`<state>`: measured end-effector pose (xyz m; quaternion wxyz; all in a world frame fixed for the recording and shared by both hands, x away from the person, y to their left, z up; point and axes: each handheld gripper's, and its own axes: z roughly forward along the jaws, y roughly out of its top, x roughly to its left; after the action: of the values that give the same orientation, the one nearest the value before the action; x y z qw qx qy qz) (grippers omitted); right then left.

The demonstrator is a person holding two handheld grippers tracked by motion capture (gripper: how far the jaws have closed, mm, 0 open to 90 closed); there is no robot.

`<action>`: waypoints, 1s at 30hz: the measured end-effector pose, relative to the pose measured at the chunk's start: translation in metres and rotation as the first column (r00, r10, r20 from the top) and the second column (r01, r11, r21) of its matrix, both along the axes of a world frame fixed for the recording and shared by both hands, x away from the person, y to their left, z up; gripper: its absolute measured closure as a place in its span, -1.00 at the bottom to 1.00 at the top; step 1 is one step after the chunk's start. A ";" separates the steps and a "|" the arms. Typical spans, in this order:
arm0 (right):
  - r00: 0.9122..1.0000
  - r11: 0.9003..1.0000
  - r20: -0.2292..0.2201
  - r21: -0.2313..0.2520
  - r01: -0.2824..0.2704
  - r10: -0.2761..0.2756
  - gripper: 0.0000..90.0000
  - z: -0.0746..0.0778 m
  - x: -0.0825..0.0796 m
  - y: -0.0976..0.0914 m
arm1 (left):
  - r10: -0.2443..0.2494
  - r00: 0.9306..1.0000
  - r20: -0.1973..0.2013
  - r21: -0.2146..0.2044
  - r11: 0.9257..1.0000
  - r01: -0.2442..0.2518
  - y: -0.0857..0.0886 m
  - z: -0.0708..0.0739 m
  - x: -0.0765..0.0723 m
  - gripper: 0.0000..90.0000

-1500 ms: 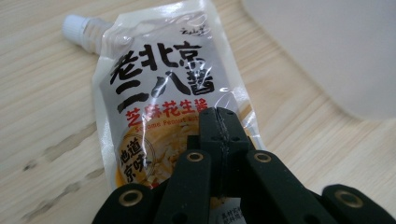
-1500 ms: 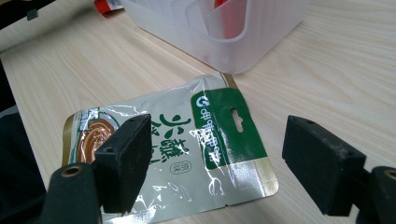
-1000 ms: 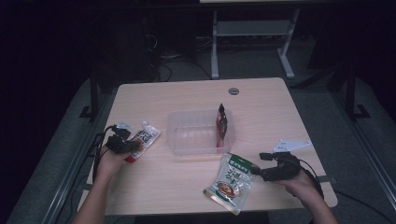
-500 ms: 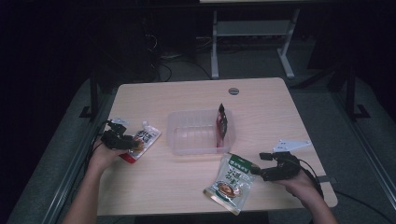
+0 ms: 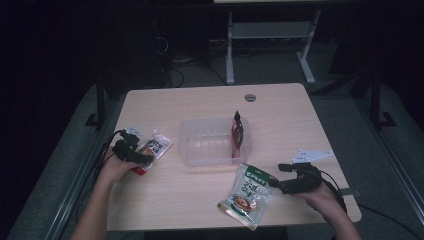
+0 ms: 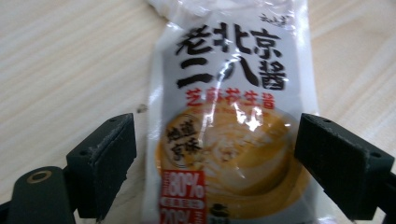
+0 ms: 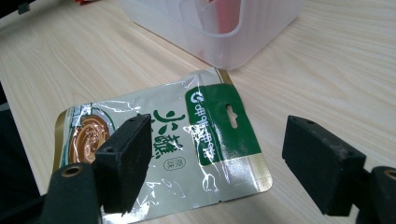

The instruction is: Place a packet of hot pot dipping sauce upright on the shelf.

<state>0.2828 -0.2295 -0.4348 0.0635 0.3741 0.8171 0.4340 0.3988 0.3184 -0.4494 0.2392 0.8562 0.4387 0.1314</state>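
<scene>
Sauce pouch (image 6: 233, 121) (flat) beside clear tub (image 5: 212, 142).

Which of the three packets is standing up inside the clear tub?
The dark red packet, upright against the tub's right wall; the other two lie flat on the table.

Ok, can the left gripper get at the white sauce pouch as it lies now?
Probably yes. The left gripper is open, its jaws having just been opening, and the white sauce pouch lies flat on the table between them, pads not touching. Nothing lies over it; closing should catch it.
</scene>
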 end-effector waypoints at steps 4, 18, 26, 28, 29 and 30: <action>1.000 1.000 -0.012 -0.002 0.000 0.000 -0.47 0.000 0.000 0.001 | -0.004 1.000 -0.030 -0.047 0.999 0.003 0.002 -0.004 0.002 -0.73; 1.000 1.000 -0.012 -0.004 -0.004 0.004 -0.47 -0.001 -0.001 0.002 | 0.012 1.000 0.008 -0.159 0.987 -0.011 0.022 -0.005 -0.008 -0.01; 1.000 1.000 -0.014 -0.005 -0.006 0.006 -0.46 -0.001 0.000 0.003 | -0.008 1.000 -0.025 -0.301 0.954 0.000 0.034 -0.004 -0.010 0.89; 1.000 1.000 -0.014 -0.008 -0.008 0.008 -0.46 -0.001 0.000 0.003 | -0.015 1.000 -0.028 -0.321 0.947 0.006 0.036 -0.003 -0.010 0.93; 1.000 1.000 -0.009 -0.007 -0.006 0.006 -0.46 -0.001 0.000 0.002 | -0.017 0.999 -0.030 -0.340 0.940 0.006 0.037 -0.001 -0.011 0.96; 1.000 1.000 -0.009 -0.005 -0.004 0.004 -0.47 -0.001 0.000 0.002 | -0.023 0.999 -0.032 -0.345 0.939 0.011 0.037 0.000 -0.011 0.97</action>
<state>0.2826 -0.2271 -0.4356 0.0596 0.3741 0.8193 0.4303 0.3879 0.3557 -0.4497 0.3786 0.8071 0.4517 0.0354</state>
